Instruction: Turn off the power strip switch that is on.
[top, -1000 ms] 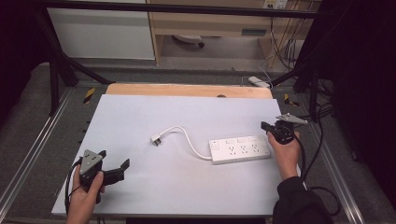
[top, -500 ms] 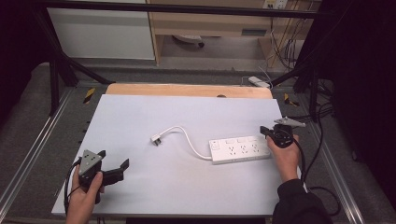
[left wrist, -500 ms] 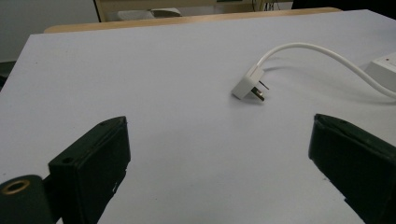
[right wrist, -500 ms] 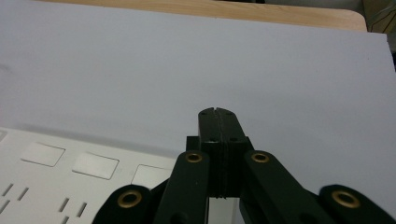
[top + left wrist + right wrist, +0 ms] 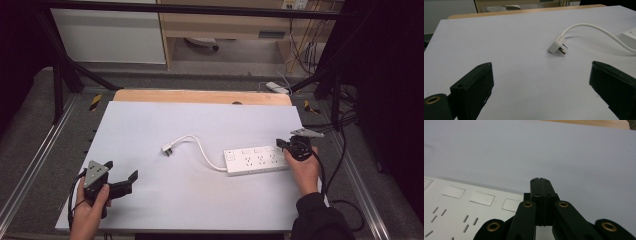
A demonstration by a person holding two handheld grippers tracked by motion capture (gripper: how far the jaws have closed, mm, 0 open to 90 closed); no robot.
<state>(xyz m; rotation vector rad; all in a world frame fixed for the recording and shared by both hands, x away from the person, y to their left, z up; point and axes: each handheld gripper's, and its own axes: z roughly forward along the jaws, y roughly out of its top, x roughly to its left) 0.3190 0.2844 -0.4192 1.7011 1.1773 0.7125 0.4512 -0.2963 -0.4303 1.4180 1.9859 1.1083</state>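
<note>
- At the near-left corner of the white tabletop (image 5: 150, 125), the left gripper (image 5: 122, 184) rests in a person's hand, its jaws spread wide and empty, aimed toward the plug.
- The white plug (image 5: 557, 46) lies on its side mid-tabletop, prongs out, its cable (image 5: 200, 147) curling right to the power strip (image 5: 257, 160).
- At the strip's right end, the right gripper (image 5: 540, 185) hovers with jaws pressed together, holding nothing.
- The risk, as it looks: closed jaws nudging the light strip could slide it, dragging cable and plug away from the waiting left jaws.
</note>
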